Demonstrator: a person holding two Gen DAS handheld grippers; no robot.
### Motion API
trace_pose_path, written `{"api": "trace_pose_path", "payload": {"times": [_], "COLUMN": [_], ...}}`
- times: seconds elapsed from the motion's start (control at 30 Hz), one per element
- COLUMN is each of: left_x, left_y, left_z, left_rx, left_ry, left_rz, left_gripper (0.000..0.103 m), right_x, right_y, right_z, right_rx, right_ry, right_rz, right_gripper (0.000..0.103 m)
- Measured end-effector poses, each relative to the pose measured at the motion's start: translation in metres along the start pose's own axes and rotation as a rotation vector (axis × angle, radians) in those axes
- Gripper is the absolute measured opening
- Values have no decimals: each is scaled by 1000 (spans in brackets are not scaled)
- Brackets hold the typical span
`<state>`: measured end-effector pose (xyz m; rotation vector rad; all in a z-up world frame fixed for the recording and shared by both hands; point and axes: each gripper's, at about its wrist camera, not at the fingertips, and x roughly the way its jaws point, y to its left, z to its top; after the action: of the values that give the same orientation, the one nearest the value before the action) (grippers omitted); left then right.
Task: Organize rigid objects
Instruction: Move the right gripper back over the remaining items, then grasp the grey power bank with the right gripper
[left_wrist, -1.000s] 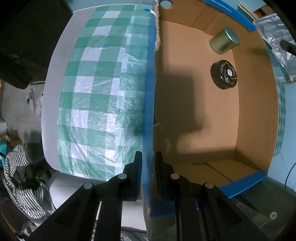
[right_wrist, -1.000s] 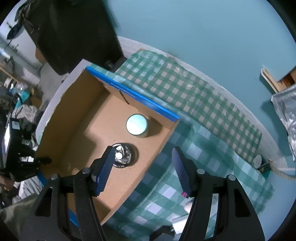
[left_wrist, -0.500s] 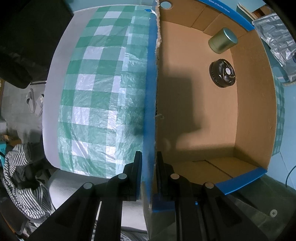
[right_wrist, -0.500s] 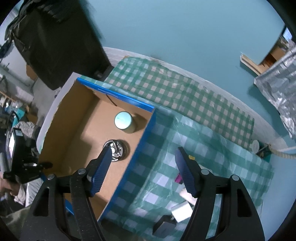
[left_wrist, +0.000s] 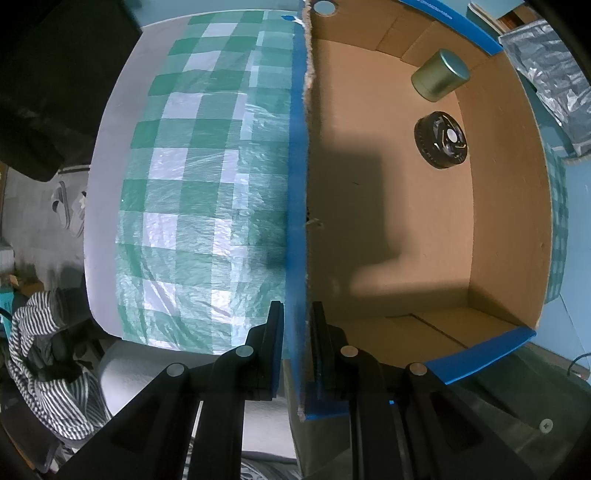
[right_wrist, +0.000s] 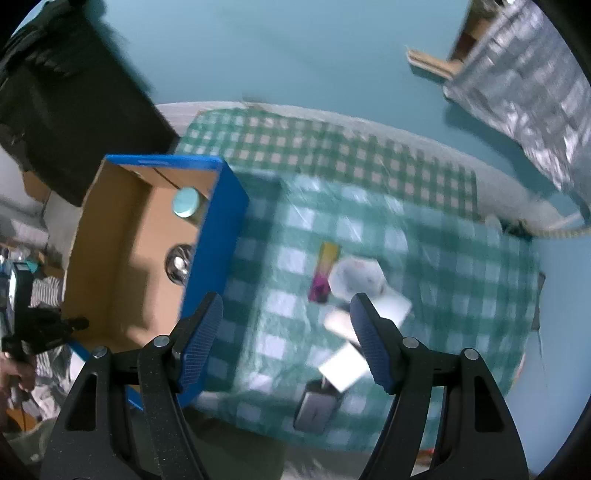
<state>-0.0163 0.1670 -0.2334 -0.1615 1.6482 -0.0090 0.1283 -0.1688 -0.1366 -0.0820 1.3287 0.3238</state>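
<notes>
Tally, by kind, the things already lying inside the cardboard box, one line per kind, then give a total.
Metal tin with lid: 1
Black round disc-like part: 1
Total inside the cardboard box: 2

I'm seeing a white table (left_wrist: 101, 206) wearing a green-and-white checked cloth (right_wrist: 436, 258). A blue-sided cardboard box (right_wrist: 218, 236) is sitting on the cloth at one end. Beside it, apart from the box, a pink-and-yellow stick (right_wrist: 324, 271), blurred white pieces (right_wrist: 356, 277) and a grey block (right_wrist: 314, 410) are lying scattered.
</notes>
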Motion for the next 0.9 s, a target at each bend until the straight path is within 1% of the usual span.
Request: {"api": "trace_pose_path", "payload": {"times": [0.27,0.4,0.57,0.67,0.9], "left_x": [1,2,3,4,4], "left_y": [-7,-12,-17,-19,-15], "left_z": [1,2,3,4,6], "left_rx": [26,36,39,40,36], "left_ry": [5,8,10,12,22], "left_rz": [5,10,15,15,13], "left_gripper": [14,14,14,14,14], "right_x": [14,28,54,72,106], "right_y": [-21,-29,-34,-38,-44], "right_z": [-41,-63,-88,-103,-129], "right_rx": [93,139,142,153,165], "right_ry": [32,46,89,118,173], "right_rz": [6,13,-17,-20,-41], "right_gripper": [72,72,72,72,72]}}
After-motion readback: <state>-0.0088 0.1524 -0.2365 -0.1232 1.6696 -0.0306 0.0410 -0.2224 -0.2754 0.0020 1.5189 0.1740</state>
